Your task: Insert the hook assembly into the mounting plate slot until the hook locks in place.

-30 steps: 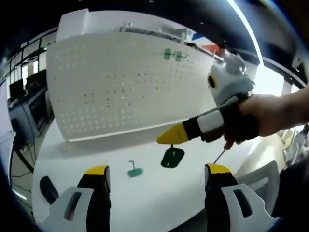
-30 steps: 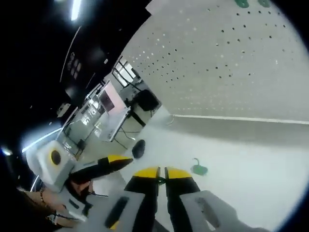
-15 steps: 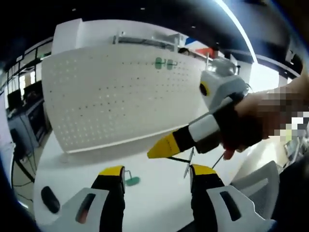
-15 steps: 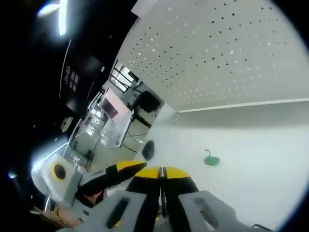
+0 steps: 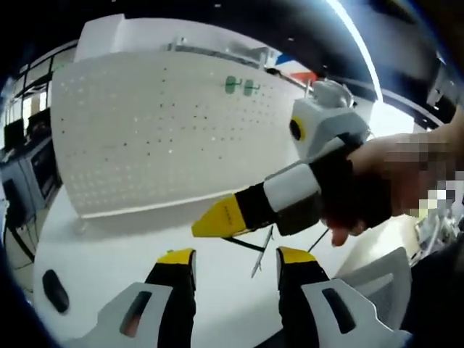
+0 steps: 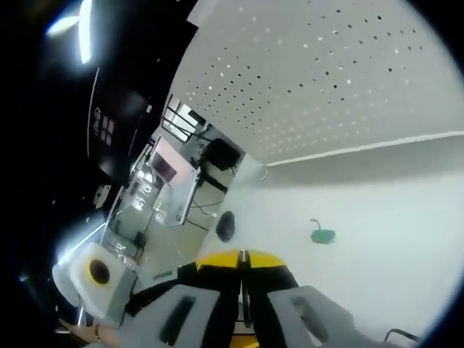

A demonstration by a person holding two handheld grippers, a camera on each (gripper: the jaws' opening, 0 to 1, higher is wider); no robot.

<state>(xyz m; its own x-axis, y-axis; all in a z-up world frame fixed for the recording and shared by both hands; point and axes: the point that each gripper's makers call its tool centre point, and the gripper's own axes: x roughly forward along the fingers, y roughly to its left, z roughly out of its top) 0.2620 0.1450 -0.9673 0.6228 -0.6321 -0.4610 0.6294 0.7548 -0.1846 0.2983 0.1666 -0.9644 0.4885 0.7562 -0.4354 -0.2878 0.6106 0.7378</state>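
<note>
The right tool [image 5: 217, 220] has slid further across the left gripper view and now crosses low in front of the pegboard [image 5: 159, 130]. The left tool [image 5: 235, 257] has narrowed its gap, though its jaws remain spread with nothing between them.

The right tool's jaws are pressed tight together, and the hand [image 5: 377, 185] keeps it level, my guess is to steady what hangs beneath. That is a thin metal hook [image 5: 261, 250], dangling just under the right tool, well forward of the pegboard's foot. I cannot tell whether the jaws or the hand's fingers carry it. The left tool waits right below, open, probably ready to take or brace it.

High on the pegboard sit two green plates [image 5: 239, 85], likely where such mounts end up.

Over to the right gripper view: the closed yellow tips show a hairline seam, nothing readable in it. This view gives what the other misses, a small green hook piece [image 6: 321, 234] lying alone on the white surface [image 6: 391, 254], a little out from the pegboard's bottom edge. A black oval object [image 6: 225, 225] rests on the surface off the pegboard's end. The left gripper view offers the hanging hook and the green plates instead.

Nothing is inserted yet; the slotting looks yet to come.
</note>
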